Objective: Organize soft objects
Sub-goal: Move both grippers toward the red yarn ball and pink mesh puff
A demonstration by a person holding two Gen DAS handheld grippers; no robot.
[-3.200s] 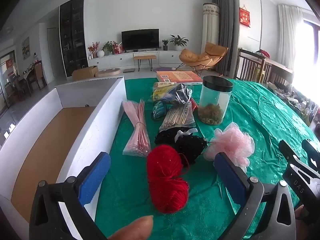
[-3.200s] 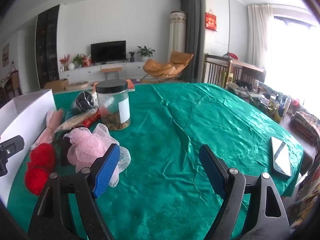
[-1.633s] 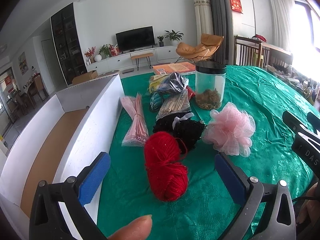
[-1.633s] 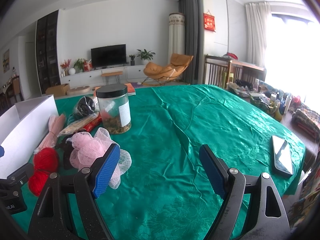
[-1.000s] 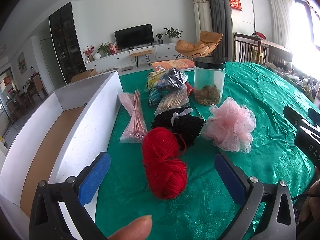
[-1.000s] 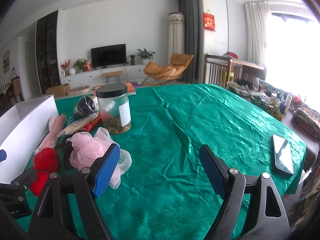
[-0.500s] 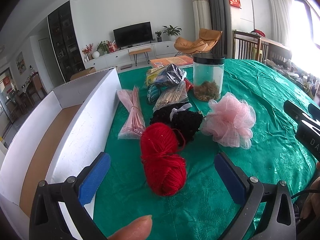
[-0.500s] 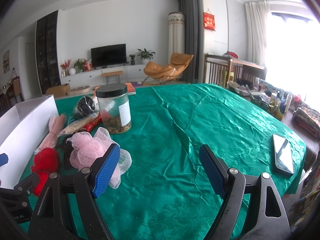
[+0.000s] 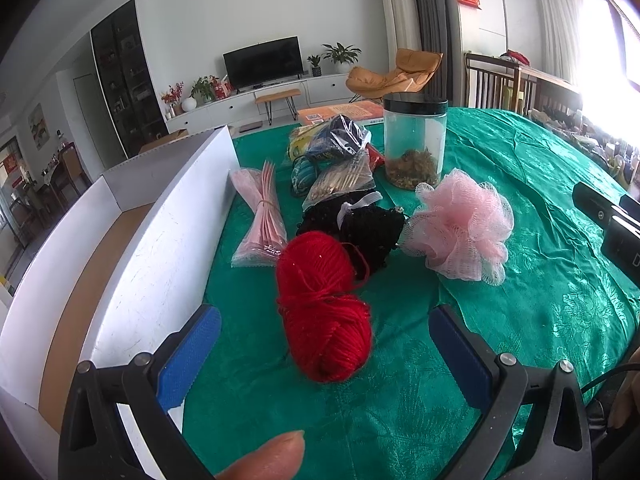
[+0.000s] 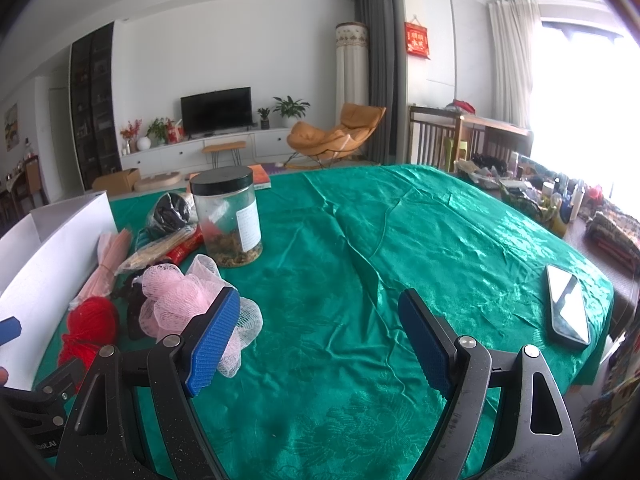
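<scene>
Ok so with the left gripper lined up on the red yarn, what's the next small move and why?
Probably ease the left gripper forward and down so its open jaws straddle the red yarn, then close. The yarn lies loose on the green cloth, nearest of the soft things and right between the jaws, with the white box open beside it. The right gripper is open over bare cloth.

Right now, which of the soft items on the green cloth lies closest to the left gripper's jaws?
The red yarn ball, lying just ahead between the open jaws of the left gripper. The black knitted bundle and the pink mesh bath pouf lie farther back.
</scene>
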